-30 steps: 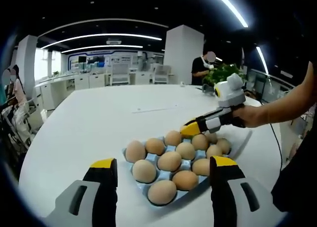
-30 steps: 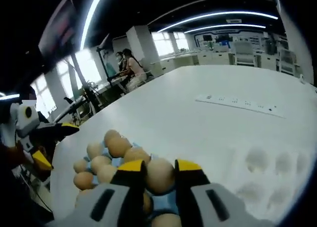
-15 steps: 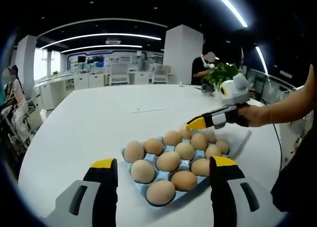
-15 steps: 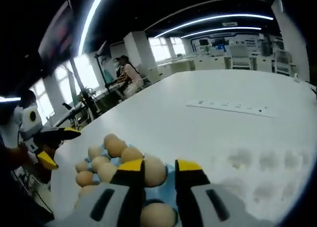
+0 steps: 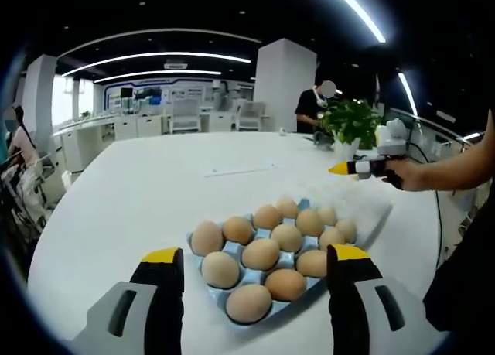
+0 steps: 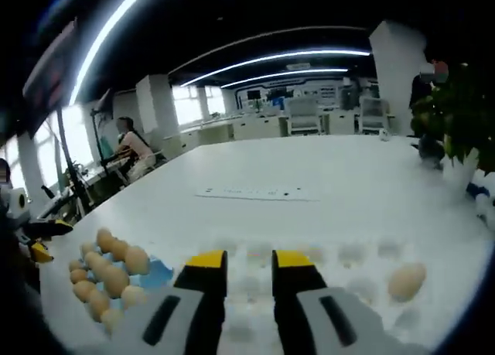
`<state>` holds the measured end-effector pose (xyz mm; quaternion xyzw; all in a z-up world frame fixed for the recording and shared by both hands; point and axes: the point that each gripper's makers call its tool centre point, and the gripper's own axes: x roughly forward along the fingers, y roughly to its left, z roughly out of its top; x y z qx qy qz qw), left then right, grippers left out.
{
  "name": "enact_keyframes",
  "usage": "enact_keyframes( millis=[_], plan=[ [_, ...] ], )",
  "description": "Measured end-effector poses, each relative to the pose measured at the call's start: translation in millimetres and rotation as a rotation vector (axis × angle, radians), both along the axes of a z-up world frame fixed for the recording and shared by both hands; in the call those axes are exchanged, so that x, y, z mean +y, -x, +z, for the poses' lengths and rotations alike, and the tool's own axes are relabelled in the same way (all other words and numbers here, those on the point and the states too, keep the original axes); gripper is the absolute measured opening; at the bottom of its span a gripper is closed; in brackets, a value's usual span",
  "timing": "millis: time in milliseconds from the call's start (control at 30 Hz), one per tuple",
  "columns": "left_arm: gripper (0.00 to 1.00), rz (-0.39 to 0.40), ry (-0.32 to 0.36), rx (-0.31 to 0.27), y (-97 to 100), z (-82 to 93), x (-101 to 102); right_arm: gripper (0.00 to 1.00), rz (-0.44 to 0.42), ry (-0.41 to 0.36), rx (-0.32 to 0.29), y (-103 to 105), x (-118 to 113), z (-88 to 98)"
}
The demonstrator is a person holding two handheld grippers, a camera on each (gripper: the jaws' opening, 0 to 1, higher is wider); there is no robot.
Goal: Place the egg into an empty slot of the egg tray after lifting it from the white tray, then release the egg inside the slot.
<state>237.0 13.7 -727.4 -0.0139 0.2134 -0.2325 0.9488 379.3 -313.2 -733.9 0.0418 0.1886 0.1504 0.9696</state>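
A blue egg tray (image 5: pixel 236 248) holding several brown eggs (image 5: pixel 261 254) lies on the white table just beyond my left gripper (image 5: pixel 255 254), whose jaws stand wide open and empty. Past it lies the white tray (image 5: pixel 371 208). My right gripper (image 5: pixel 339 168), held by a hand, hovers above that tray's far side. From the right gripper view, my right gripper (image 6: pixel 249 258) has its jaws a little apart with nothing between them, over the white tray (image 6: pixel 325 254). One egg (image 6: pixel 406 280) rests in it at the right. The egg tray (image 6: pixel 158 271) and left gripper (image 6: pixel 42 239) lie far left.
A potted plant (image 5: pixel 352 121) stands near the table's far right edge, also seen as the plant (image 6: pixel 456 115). A white power strip (image 5: pixel 236 169) lies mid-table. A person stands behind the table; desks and chairs fill the room beyond.
My right gripper has pulled away from the egg tray, leaving its egg among the others, and swung over to the white tray. My left gripper has stayed put.
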Motion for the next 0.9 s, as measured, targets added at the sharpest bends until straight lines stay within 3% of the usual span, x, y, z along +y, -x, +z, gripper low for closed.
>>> enact_keyframes(
  millis=[133,233,333,600,700,767,800,900],
  plan=[
    [0.76,0.006,0.011,0.000,0.1,0.6,0,0.24,-0.160,0.093,-0.054,-1,-56,5.9],
    [0.75,0.010,0.014,-0.001,0.0,1.0,1,0.24,-0.263,0.048,-0.035,2,-86,2.0],
    [0.75,0.007,0.010,-0.002,0.3,0.7,1,0.24,-0.313,0.059,-0.012,5,-106,-5.6],
    [0.75,0.009,0.012,-0.004,1.4,1.6,1,0.25,-0.377,0.066,0.050,11,-122,-25.9],
    [0.76,0.021,0.010,-0.012,2.1,3.2,4,0.25,-0.363,0.049,0.071,8,-120,-33.9],
    [0.76,0.022,0.009,-0.010,2.8,2.9,4,0.26,-0.345,0.072,0.121,9,-118,-45.8],
    [0.75,0.021,0.008,-0.009,3.2,2.7,4,0.26,-0.326,0.121,0.080,6,-120,-41.9],
    [0.75,0.022,0.008,-0.009,3.8,2.9,4,0.26,-0.317,0.124,0.081,3,-119,-43.3]
  ],
)
